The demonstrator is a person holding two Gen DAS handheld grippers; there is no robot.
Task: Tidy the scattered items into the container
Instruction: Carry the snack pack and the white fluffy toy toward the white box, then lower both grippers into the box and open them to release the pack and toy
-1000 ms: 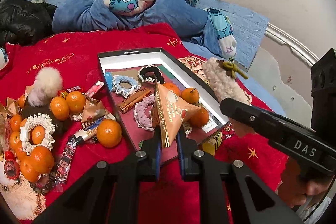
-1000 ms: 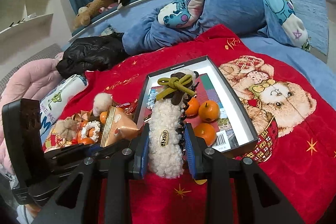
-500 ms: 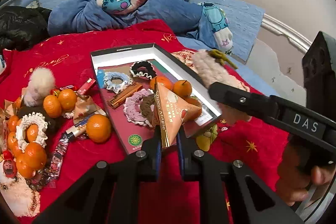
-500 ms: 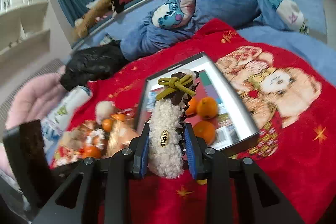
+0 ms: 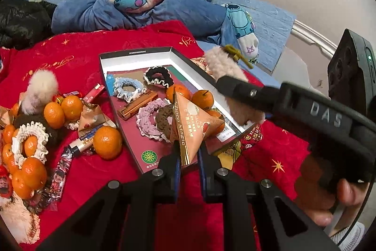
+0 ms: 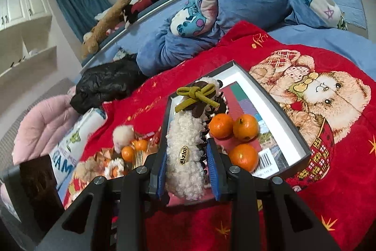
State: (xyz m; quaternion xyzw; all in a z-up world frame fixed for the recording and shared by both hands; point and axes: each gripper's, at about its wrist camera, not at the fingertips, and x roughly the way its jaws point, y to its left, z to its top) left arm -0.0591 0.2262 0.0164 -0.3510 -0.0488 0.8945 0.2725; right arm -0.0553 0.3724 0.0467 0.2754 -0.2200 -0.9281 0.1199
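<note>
Two hand-held grippers hover at the box's [image 5: 131,52] near end, each loaded: the left hand-held gripper [image 5: 189,160] pinches a triangular orange snack packet [image 5: 191,124], the right hand-held gripper [image 6: 188,167] clamps a fluffy cream hair claw [image 6: 185,149]. Released together, they may collide or land on the tangerines [image 6: 244,127] and roll one over the low rim. Many tangerines [image 5: 107,139] lie loose on the red blanket [image 5: 77,55]. The packet reads "Choco Magic"; the other gripper's body [image 5: 325,113] says "DAS".

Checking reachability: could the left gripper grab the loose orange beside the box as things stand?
Probably not yet: the left gripper is shut on the pyramid snack packet. The orange itself lies uncovered nearby.
</note>
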